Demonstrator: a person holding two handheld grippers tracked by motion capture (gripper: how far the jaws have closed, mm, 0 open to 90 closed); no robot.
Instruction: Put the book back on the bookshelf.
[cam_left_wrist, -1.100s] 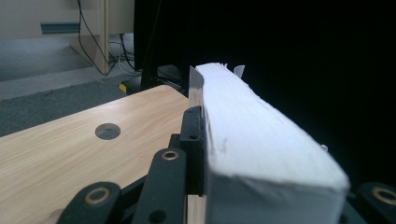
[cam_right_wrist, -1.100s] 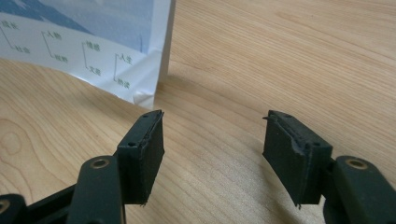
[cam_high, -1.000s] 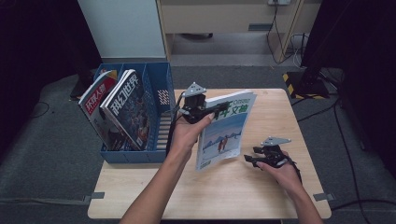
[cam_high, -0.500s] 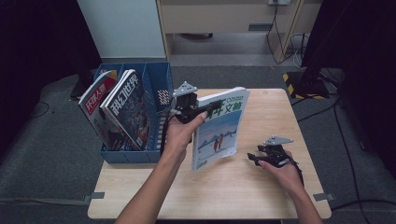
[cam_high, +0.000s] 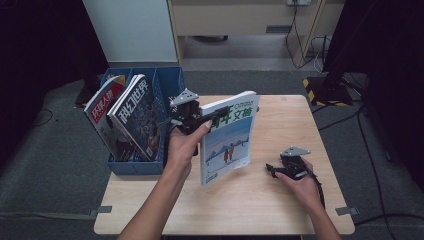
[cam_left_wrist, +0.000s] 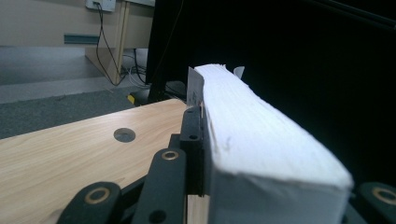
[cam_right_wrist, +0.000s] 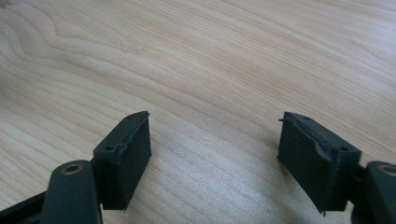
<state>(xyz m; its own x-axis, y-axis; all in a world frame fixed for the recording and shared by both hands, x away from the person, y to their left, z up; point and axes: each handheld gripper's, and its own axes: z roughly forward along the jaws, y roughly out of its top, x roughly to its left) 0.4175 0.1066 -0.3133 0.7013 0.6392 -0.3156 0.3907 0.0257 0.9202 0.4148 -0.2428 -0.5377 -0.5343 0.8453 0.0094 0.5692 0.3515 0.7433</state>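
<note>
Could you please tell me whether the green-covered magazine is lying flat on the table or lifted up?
Lifted. The magazine stands tilted on edge, the left gripper shut on its upper corner, above the table.

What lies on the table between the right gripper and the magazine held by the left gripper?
Nothing: in the high view, only bare table separates the right gripper from the magazine.
</note>
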